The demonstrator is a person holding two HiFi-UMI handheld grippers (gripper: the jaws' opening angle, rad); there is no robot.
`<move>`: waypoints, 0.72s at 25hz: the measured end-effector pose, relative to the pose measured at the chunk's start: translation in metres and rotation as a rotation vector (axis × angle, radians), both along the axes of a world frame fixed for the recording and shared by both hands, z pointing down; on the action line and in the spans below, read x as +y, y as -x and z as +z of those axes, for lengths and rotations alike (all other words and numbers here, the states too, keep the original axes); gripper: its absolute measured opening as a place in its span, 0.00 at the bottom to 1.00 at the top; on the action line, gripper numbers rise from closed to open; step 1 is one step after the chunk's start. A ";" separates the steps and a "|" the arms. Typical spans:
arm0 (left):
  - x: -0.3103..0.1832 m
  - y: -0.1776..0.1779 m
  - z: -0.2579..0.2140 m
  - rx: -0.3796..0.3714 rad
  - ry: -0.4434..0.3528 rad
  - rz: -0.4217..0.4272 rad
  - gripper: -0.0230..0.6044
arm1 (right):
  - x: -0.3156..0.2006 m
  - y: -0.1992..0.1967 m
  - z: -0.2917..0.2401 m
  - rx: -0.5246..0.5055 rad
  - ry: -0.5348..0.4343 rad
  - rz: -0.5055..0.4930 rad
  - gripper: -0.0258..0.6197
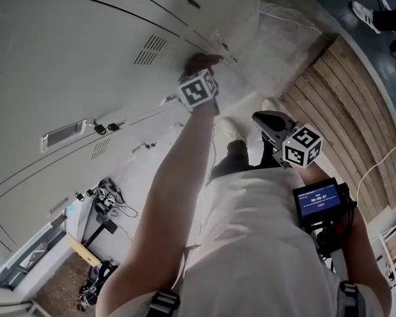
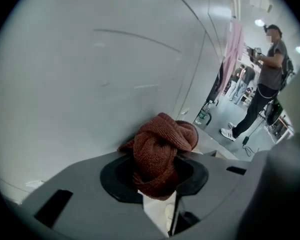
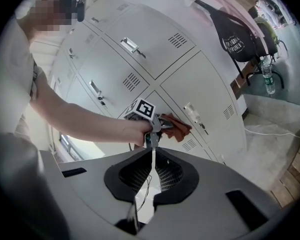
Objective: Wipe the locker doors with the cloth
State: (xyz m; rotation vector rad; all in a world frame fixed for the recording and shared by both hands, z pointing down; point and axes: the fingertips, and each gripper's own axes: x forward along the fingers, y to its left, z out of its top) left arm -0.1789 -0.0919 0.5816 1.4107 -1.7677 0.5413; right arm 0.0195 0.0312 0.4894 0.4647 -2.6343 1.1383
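I count two grippers, the left gripper point(image 1: 204, 68) and the right gripper point(image 3: 152, 169), with one marker cube point(image 1: 198, 90) on each, one red-brown cloth point(image 2: 160, 149), at least four grey locker doors point(image 3: 140, 49), one plastic bottle point(image 3: 268, 81) and one standing person point(image 2: 270, 69).

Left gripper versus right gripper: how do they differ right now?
The left gripper is shut on the reddish-brown cloth; the right gripper has its jaws together with nothing between them. The left gripper reaches out to the locker door, cloth against it; the right gripper hangs back near the person's body. Both carry a marker cube.
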 end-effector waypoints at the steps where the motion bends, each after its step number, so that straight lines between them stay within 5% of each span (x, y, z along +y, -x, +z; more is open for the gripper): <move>1: 0.010 0.007 0.001 -0.007 0.001 -0.014 0.22 | 0.002 0.003 0.000 0.000 -0.003 -0.013 0.09; 12: 0.136 0.089 0.002 -0.053 -0.020 -0.186 0.22 | 0.004 0.025 0.007 0.010 -0.006 -0.059 0.09; 18: 0.209 0.115 0.045 0.019 0.073 -0.282 0.22 | 0.021 0.039 0.014 0.020 0.013 -0.114 0.09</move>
